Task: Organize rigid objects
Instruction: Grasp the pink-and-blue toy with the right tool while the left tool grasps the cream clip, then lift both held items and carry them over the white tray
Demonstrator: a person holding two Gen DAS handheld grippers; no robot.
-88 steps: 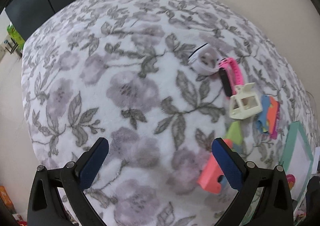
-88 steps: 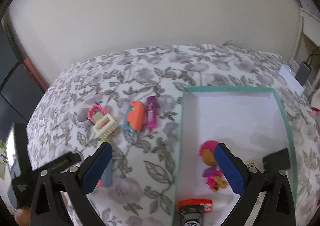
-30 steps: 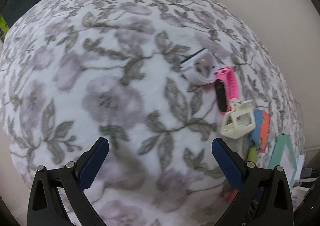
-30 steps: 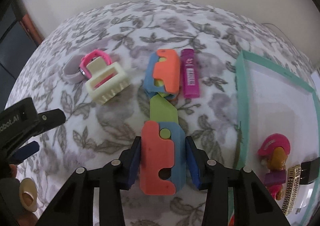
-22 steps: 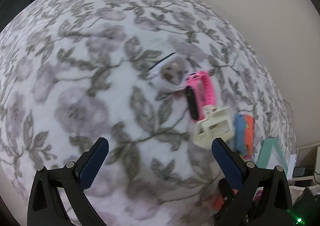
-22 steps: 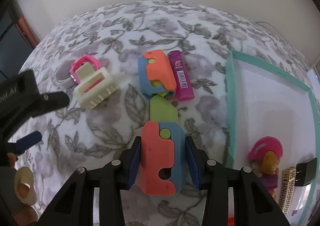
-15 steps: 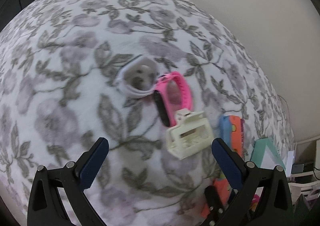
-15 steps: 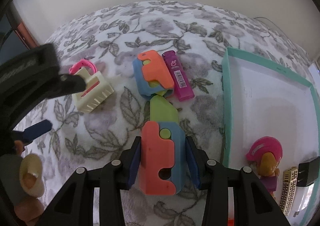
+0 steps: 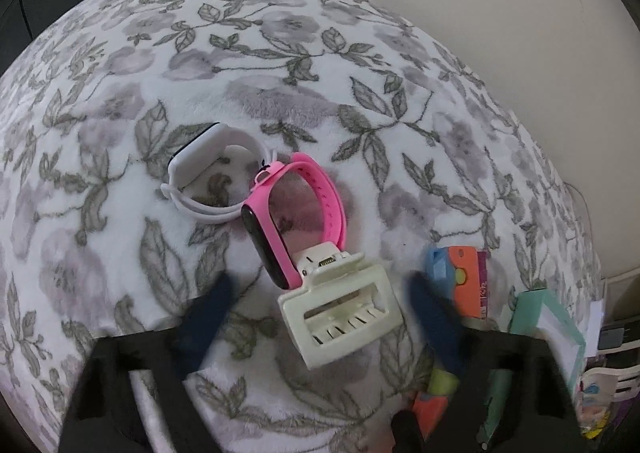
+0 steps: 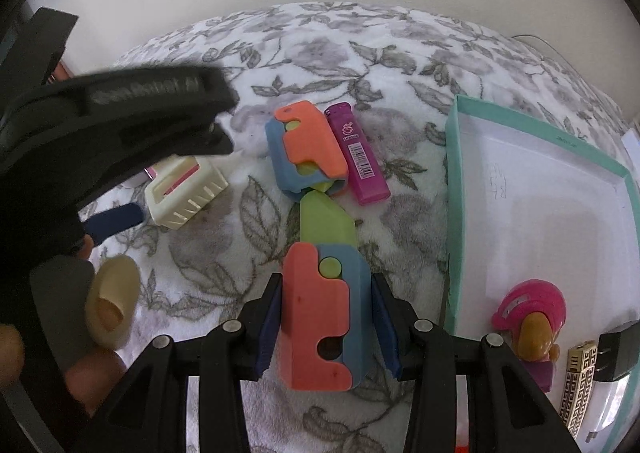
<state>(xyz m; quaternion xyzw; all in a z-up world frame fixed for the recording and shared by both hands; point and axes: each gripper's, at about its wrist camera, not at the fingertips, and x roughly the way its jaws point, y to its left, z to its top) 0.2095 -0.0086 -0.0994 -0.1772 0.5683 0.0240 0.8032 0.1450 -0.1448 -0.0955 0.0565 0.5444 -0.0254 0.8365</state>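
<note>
Coral-and-blue plastic toy knife (image 10: 324, 317), green blade extended, lay on the floral blanket (image 10: 360, 53) just outside the near wall of the teal tray (image 10: 450, 213), the landmark for this entry; the right gripper (image 10: 326, 325) was clamped on its handle, pads pressed to both sides. A second coral-and-blue toy knife (image 10: 306, 147), folded, lay farther from the tray wall, its lower end touching the green blade tip, with a magenta lighter (image 10: 358, 155) just beside it on the tray side. Well away from the tray sat a cream hair claw clip (image 9: 342, 307), between the pads of the left gripper (image 9: 320, 315), whose jaws were closing with no contact yet visible. Touching the clip on its far side was a pink watch band (image 9: 298, 213), and beyond that, farthest from the tray, a white watch (image 9: 210, 169). Already inside the tray: a pink-helmeted toy figure (image 10: 528, 323), a gold patterned clip (image 10: 576, 389) and a black plug (image 10: 618, 349) by the near corner. Judged status: roughly a third sorted; six items remained on the blanket, two of them under the grippers. A person's fingers (image 10: 92, 373) on the left handle were visible.
</note>
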